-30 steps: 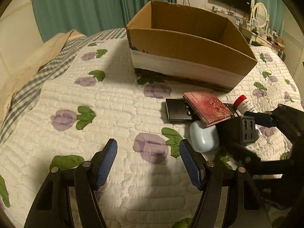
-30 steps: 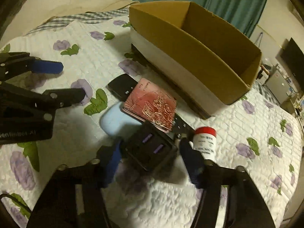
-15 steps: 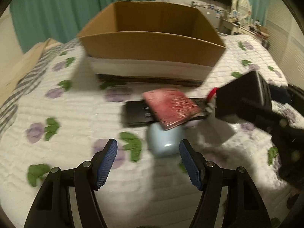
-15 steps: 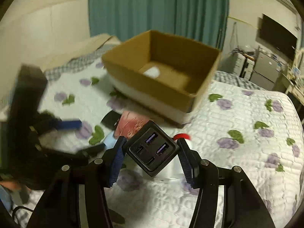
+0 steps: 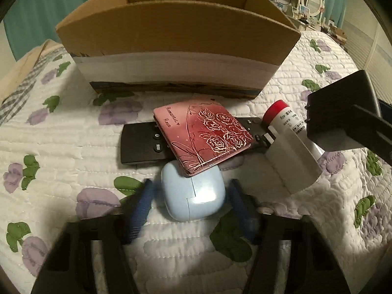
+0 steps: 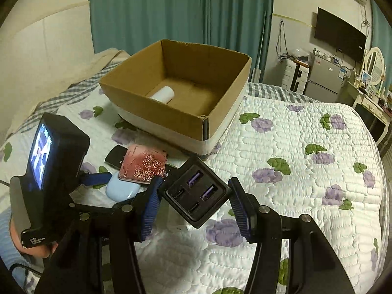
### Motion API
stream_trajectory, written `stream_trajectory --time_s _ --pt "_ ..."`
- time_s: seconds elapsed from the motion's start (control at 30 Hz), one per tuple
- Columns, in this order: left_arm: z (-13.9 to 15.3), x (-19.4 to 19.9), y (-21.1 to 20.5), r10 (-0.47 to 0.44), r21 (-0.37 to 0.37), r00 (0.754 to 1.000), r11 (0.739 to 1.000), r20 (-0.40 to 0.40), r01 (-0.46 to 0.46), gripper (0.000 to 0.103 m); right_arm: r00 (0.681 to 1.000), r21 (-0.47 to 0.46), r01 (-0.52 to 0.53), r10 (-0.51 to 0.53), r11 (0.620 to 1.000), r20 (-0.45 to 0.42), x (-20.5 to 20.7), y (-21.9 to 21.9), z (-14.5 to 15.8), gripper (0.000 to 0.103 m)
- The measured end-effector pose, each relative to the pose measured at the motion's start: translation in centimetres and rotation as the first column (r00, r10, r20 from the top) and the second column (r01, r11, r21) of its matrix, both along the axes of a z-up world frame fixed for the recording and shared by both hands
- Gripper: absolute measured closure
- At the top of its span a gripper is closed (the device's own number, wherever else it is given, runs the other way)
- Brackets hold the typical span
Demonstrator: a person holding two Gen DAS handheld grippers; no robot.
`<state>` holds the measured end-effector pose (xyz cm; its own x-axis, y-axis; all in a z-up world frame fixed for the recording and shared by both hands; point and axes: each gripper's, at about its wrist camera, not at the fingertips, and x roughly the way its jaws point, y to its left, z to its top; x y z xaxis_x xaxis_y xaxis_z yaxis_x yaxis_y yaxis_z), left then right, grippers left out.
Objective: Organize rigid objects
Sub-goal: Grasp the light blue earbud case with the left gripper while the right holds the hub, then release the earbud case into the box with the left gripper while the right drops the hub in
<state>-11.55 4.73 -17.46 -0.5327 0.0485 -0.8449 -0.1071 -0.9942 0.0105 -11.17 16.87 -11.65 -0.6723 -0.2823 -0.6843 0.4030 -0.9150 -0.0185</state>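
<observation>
Left gripper (image 5: 189, 202): jaws closing around the pale blue case; blue pads blurred, so contact cannot be confirmed; a narrow gap still shows on either side.
Pale blue case (image 5: 193, 196): rounded, lies on the quilt between the left pads; its far edge is hidden under the red wallet.
Black remote (image 5: 144, 144): flat on the quilt; its middle is covered by the wallet, with only both ends showing.
Red wallet (image 5: 203, 137): rose pattern, lies across the remote and overlaps the blue case; gold lettering too small to read.
Cardboard box (image 6: 171, 112): open-topped, on the quilt behind the pile; white band round its base. From the left wrist view its inside is hidden by the near wall.
White cylinder (image 6: 163, 94): lies on its side on the box floor; partly cut off by the near wall.
Red-capped bottle (image 5: 284, 120): on its side just right of the remote; lower end hidden behind the black charger.
Right gripper (image 6: 196, 202): clamped on the black charger, raised above the quilt.
Black charger (image 6: 197, 193): square block, port face toward the camera, gripped corner to corner.
Quilt (image 6: 294, 171): white, purple flowers.
</observation>
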Motion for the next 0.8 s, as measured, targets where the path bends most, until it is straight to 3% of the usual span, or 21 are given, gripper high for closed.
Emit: stream_trajectory --time_s 0.23,0.43,0.67,0.8 --pt "2.7 2.8 -0.1 -0.022 0.008 0.998 1.0 -0.064 0.023 0.051 1.0 0.003 0.015 -0.015 1.0 -0.027 0.8 0.2 1.3 0.049" --pt "9.0 4.7 -1.3 -0.022 0.064 0.981 0.997 -0.193 0.035 0.051 0.994 -0.002 0.02 -0.02 1.0 -0.107 1.5 0.2 5.3 0.049" --pt "17.0 1.6 -2.3 -0.041 0.041 0.936 0.997 -0.351 0.059 0.051 0.976 0.012 0.009 -0.006 1.0 -0.22 -0.1 -0.8 11.2 0.049" --pt "18.3 -2.0 -2.3 -0.043 0.009 0.927 0.999 -0.373 0.05 0.051 0.967 0.012 0.009 -0.006 1.0 -0.256 -3.0 -1.6 12.9 0.049"
